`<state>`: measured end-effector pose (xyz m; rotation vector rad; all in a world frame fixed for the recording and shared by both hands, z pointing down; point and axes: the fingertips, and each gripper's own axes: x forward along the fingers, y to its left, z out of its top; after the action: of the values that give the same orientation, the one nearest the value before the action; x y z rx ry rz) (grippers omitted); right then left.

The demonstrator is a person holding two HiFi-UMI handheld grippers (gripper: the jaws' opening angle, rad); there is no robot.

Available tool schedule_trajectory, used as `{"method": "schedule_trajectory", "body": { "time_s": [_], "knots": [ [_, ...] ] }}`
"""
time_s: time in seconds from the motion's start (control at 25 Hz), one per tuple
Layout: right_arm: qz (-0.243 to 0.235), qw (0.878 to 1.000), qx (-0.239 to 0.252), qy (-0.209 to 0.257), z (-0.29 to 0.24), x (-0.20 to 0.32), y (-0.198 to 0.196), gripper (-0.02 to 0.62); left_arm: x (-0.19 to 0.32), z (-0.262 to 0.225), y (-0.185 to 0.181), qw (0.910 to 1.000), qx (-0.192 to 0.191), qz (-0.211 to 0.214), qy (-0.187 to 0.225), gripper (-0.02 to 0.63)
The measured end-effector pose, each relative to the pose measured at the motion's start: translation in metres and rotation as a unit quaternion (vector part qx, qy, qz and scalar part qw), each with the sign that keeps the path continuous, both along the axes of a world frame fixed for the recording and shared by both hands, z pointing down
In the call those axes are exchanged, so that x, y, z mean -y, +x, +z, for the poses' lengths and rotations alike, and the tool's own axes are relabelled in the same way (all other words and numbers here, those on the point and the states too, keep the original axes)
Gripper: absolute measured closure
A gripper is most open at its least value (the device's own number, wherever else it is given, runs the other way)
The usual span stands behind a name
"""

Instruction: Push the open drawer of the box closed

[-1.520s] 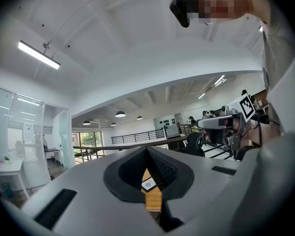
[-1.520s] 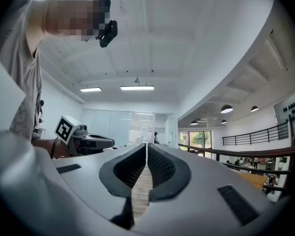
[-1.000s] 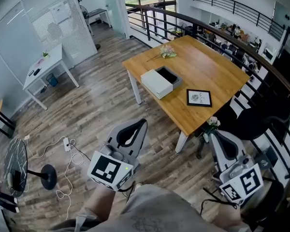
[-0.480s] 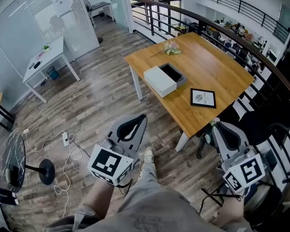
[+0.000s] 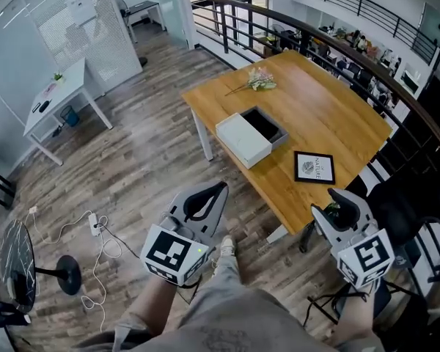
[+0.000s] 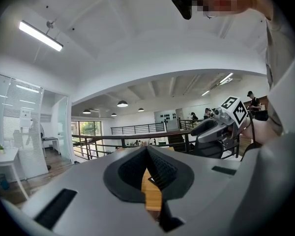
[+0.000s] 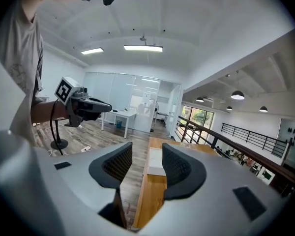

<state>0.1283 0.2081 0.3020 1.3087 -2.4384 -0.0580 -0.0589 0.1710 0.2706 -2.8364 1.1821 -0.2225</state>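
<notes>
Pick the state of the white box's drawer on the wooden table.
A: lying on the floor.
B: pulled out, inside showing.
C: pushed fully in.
B: the drawer juts out of the white box on the wooden table, its dark inside visible.

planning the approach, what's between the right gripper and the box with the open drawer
In the head view, bare wooden table and a framed picture lie between the right gripper, jaws opening and empty, and the box.
</notes>
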Motion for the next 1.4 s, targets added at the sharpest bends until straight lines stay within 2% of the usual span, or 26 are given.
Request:
{"method": "schedule_trajectory", "body": {
  "time_s": [0.32, 0.48, 0.6, 0.88, 1.16, 1.4],
  "knots": [
    [0.008, 0.999, -0.002, -0.036, 0.006, 0.122, -0.005, 0.391, 0.120, 0.014, -0.008, 0.9991, 0.013, 0.019, -0.035, 0.591],
    [0.005, 0.998, -0.033, -0.056, 0.013, 0.179, -0.008, 0.392, 0.170, 0.028, -0.012, 0.9977, 0.021, 0.033, -0.055, 0.591],
    [-0.001, 0.993, -0.069, -0.091, 0.026, 0.216, -0.008, 0.416, 0.201, 0.043, -0.014, 0.9961, 0.032, 0.047, -0.068, 0.591],
    [-0.018, 0.979, -0.131, -0.158, 0.062, 0.293, -0.005, 0.418, 0.255, 0.086, -0.020, 0.9894, 0.051, 0.069, -0.117, 0.591],
    [-0.022, 0.966, -0.158, -0.205, 0.113, 0.354, 0.014, 0.417, 0.291, 0.109, -0.008, 0.9861, 0.049, 0.080, -0.137, 0.591],
    [-0.056, 0.954, -0.178, -0.235, 0.148, 0.391, 0.025, 0.419, 0.312, 0.123, 0.010, 0.9825, 0.051, 0.072, -0.164, 0.591]
  ]
}}
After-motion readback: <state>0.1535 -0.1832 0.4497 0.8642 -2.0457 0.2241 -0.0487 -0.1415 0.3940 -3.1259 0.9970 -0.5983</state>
